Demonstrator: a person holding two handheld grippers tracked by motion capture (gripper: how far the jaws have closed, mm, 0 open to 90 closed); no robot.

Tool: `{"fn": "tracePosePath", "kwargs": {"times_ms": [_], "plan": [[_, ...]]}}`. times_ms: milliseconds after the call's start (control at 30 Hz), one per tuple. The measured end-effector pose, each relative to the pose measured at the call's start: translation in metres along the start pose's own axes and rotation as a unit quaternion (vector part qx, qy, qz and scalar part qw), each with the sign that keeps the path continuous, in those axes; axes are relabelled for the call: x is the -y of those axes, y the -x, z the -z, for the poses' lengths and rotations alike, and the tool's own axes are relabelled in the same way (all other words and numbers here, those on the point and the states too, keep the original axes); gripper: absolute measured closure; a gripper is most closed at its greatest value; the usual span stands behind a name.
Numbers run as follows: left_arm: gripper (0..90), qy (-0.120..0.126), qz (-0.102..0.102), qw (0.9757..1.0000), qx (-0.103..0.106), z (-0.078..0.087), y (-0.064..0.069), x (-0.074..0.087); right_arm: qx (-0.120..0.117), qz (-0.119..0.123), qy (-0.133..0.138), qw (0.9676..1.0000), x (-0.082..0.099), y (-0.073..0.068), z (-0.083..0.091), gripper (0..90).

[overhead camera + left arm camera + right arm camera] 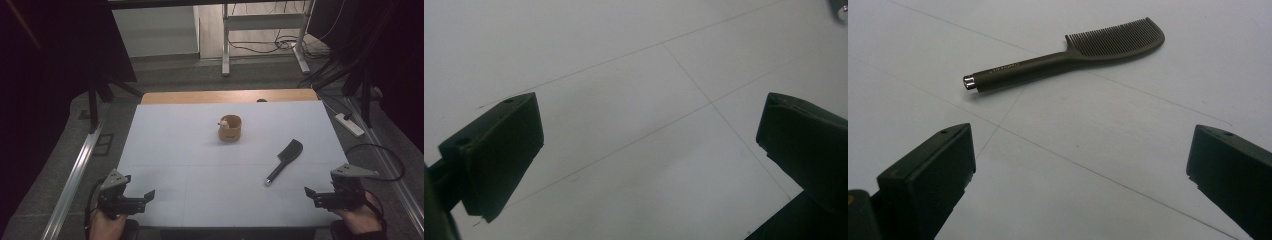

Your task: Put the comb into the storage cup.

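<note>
A black comb [285,160] with a silver-tipped handle lies flat on the white table [200,150], right of centre. In the right gripper view the comb [1068,55] lies ahead of the jaws, teeth end to the right. A small tan wooden cup [230,128] stands upright near the table's middle back. My left gripper [148,195] hovers at the front left corner, open, with bare table between its jaws [649,145]. My right gripper [310,192] is at the front right corner, open and holding nothing [1078,165], a short way from the comb's handle.
A wooden strip [230,96] runs along the table's far edge. Beyond it stand white desk legs [226,40] and cables on the floor. A power strip [349,124] lies on the floor at the right. Metal rails [75,170] flank the table.
</note>
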State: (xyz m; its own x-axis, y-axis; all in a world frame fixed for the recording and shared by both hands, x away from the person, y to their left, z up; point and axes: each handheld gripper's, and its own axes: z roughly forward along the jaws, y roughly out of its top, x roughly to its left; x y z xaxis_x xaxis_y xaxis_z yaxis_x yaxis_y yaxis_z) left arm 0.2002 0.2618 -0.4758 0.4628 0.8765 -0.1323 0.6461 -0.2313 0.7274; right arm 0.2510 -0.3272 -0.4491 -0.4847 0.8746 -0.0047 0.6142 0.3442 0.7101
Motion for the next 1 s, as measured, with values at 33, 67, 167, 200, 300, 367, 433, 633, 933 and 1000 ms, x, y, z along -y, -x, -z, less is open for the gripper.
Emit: {"fn": "tracePosePath", "kwargs": {"times_ms": [33, 67, 167, 200, 300, 367, 433, 633, 933, 1000], "plan": [[0.0, 0.0, 0.0, 1.0, 0.0, -0.0001, -0.0001, 0.0, -0.002, -0.004, -0.001, 1.0, -0.0001, 0.0008, -0.0002, 0.0], [0.0, 0.0, 0.0, 1.0, 0.002, -0.0002, -0.0003, 0.0, -0.004, -0.005, -0.001, 1.0, -0.0001, 0.0012, -0.0002, 0.0], [0.0, -0.001, 0.0, 1.0, 0.005, -0.0004, -0.0011, 0.0, -0.008, -0.007, -0.002, 0.9999, -0.0003, 0.0018, -0.0006, 0.0], [0.0, -0.002, 0.0, 1.0, 0.006, -0.0005, -0.0013, -0.0001, -0.008, -0.007, -0.003, 0.9999, -0.0005, 0.0016, -0.0009, 0.0], [0.0, -0.004, -0.001, 1.0, 0.009, -0.0009, -0.0012, -0.0002, -0.009, -0.003, -0.006, 0.9999, -0.0009, 0.001, -0.0017, 0.0], [0.0, -0.005, -0.002, 0.9999, 0.009, -0.0009, -0.001, -0.0002, -0.01, -0.002, -0.008, 0.9999, -0.001, 0.0008, -0.0019, 0.0], [0.0, -0.004, -0.002, 0.9999, 0.01, -0.0012, -0.0009, -0.0003, -0.01, -0.003, -0.009, 0.9999, -0.001, 0.0011, -0.0021, 0.0], [0.0, -0.007, -0.006, 0.9999, 0.013, -0.0016, -0.0005, -0.0006, -0.011, -0.002, -0.009, 0.9999, -0.0009, 0.0011, -0.002, 0.0], [0.0, -0.003, -0.005, 0.9998, 0.018, -0.0012, -0.0011, -0.0001, -0.012, 0.001, -0.011, 0.9999, -0.0017, 0.0005, -0.0024, 0.0], [0.0, -0.004, -0.007, 0.9998, 0.019, -0.0008, -0.0011, 0.0, -0.015, 0.001, -0.012, 0.9998, -0.0021, 0.0008, -0.0028, 0.1]]}}
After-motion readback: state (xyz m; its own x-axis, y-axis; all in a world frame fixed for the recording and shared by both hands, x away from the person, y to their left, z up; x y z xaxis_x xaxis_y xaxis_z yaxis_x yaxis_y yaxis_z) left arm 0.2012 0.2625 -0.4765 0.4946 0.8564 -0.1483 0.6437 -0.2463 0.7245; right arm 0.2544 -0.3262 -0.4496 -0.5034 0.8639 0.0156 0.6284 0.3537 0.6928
